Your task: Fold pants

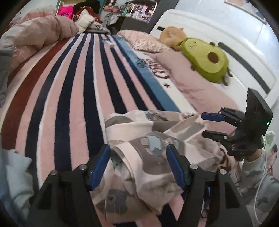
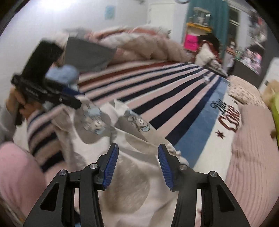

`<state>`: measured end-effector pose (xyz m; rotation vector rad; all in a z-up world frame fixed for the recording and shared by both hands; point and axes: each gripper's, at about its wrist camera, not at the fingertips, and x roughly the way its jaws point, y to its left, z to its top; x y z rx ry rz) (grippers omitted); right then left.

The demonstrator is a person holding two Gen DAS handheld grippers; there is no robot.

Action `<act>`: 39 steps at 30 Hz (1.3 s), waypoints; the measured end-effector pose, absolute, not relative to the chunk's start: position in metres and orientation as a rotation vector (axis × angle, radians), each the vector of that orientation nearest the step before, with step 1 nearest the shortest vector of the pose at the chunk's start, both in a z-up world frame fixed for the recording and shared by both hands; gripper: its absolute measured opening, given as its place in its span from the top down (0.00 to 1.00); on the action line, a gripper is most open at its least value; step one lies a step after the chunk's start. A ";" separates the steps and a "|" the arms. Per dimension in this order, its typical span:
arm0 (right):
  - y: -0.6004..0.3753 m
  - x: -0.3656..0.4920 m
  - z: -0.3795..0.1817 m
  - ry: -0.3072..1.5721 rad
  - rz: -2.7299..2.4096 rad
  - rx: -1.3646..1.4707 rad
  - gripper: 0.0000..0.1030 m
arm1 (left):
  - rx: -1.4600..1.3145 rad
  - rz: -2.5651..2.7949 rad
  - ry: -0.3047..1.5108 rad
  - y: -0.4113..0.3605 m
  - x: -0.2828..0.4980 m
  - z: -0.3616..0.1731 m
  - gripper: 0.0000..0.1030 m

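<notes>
The pants [image 1: 139, 157] are cream fleece with grey spots and blue cartoon prints, lying crumpled on a striped blanket [image 1: 78, 87]. My left gripper [image 1: 137, 155] is open, its blue pads on either side of a raised fold of the pants. My right gripper [image 1: 203, 124] shows at the right in the left wrist view, open above the far edge of the pants. In the right wrist view the right gripper [image 2: 137, 157] is open over the pants [image 2: 122, 174], and the left gripper [image 2: 76, 97] sits at the left over the cloth.
An avocado plush [image 1: 205, 59] and a tan plush [image 1: 172, 36] lie by the white headboard [image 1: 226, 43]. Pink pillows [image 1: 191, 78] sit to the right. A bunched pink duvet [image 1: 38, 35] and a clothes pile [image 1: 87, 15] lie at the far end.
</notes>
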<state>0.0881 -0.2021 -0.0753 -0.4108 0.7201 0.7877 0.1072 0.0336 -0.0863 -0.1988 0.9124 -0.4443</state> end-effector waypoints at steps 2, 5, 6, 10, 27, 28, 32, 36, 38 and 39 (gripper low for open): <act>-0.195 0.103 -0.090 0.774 0.809 -0.474 0.60 | -0.218 -0.463 0.929 0.032 0.111 -0.094 0.50; -0.193 0.107 -0.102 0.824 0.857 -0.526 0.59 | -0.236 -0.490 0.946 0.031 0.108 -0.100 0.85; -0.194 0.106 -0.104 0.833 0.873 -0.529 0.59 | -0.241 -0.487 0.948 0.032 0.104 -0.101 0.88; -0.198 0.092 -0.105 0.877 0.910 -0.584 0.61 | -0.248 -0.510 0.912 0.035 0.082 -0.097 0.94; -0.235 0.108 -0.090 0.810 0.443 -0.421 0.97 | -0.254 -0.407 0.936 0.064 0.044 -0.114 0.97; -0.235 0.111 -0.091 0.833 0.459 -0.392 0.94 | -0.268 -0.415 0.933 0.064 0.045 -0.113 0.96; -0.242 0.106 -0.078 0.820 0.486 -0.329 0.63 | -0.280 -0.470 0.899 0.060 0.046 -0.104 0.61; -0.242 0.096 -0.061 0.781 0.512 -0.277 0.63 | -0.237 -0.534 0.857 0.045 0.050 -0.095 0.43; -0.237 0.089 -0.058 0.780 0.551 -0.256 0.63 | -0.195 -0.531 0.851 0.036 0.056 -0.095 0.43; -0.233 0.086 -0.058 0.782 0.568 -0.252 0.63 | -0.175 -0.536 0.845 0.032 0.060 -0.097 0.43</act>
